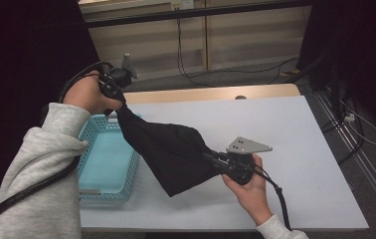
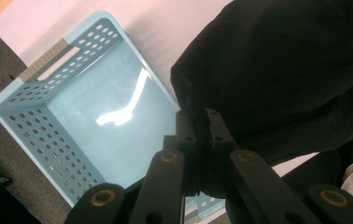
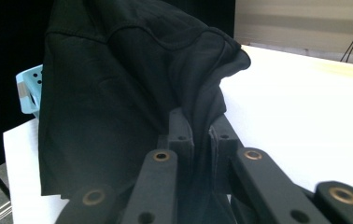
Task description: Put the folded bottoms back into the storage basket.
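Black cloth point(image 1: 168, 149) lifted off the white table point(image 1: 285, 139), stretched between two grippers, sagging in the middle and hanging to a point near the front edge. Left gripper point(image 2: 198, 121) clenched on one bunched edge, up high above the far corner of the blue basket point(image 1: 101, 164); right gripper point(image 3: 198, 126) clamped just as tight on the opposite edge, lower down and out over the table. Basket empty inside, sitting at the left side of the table, partly under the hanging cloth.

Probably a fold or a drop into the basket in hand (hard to say which from here). Either way, best done like this:

- Keep both grips pinched firmly; thin fabric slips out of narrow jaws easily.
- Level the two ends, lifting the right or lowering the left, so the cloth hangs even rather than slanted.
- Pull apart gently to take out the sag, without tugging hard enough to drag fabric from either pinch.
- Keep the trailing point clear of the basket rim, to avoid snagging on the holes.
- Lower slowly, bottom edge first, then let go on both sides together.
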`<state>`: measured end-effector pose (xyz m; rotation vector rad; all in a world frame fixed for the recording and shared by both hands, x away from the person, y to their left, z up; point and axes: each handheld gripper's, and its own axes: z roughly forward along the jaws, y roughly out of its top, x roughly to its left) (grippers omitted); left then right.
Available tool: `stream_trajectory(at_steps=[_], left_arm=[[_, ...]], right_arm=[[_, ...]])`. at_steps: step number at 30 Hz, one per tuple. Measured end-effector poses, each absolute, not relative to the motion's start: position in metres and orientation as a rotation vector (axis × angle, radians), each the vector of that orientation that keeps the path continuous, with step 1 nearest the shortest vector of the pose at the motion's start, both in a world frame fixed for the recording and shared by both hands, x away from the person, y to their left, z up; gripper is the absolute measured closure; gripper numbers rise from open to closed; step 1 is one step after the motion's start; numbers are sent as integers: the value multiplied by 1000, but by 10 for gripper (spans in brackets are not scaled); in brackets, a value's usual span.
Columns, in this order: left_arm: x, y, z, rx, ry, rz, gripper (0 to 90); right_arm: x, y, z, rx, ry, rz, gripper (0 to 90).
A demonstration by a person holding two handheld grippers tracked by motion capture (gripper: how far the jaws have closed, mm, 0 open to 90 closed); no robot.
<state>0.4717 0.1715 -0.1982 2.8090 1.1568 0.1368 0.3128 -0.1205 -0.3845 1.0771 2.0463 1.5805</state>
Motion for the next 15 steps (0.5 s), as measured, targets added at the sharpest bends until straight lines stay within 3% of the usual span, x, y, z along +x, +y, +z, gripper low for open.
stream_trajectory(at_steps=[15], left_arm=[[472, 175, -183, 2826, 1171, 171, 872]], right_arm=[[319, -111, -379, 1043, 2025, 1616, 829]])
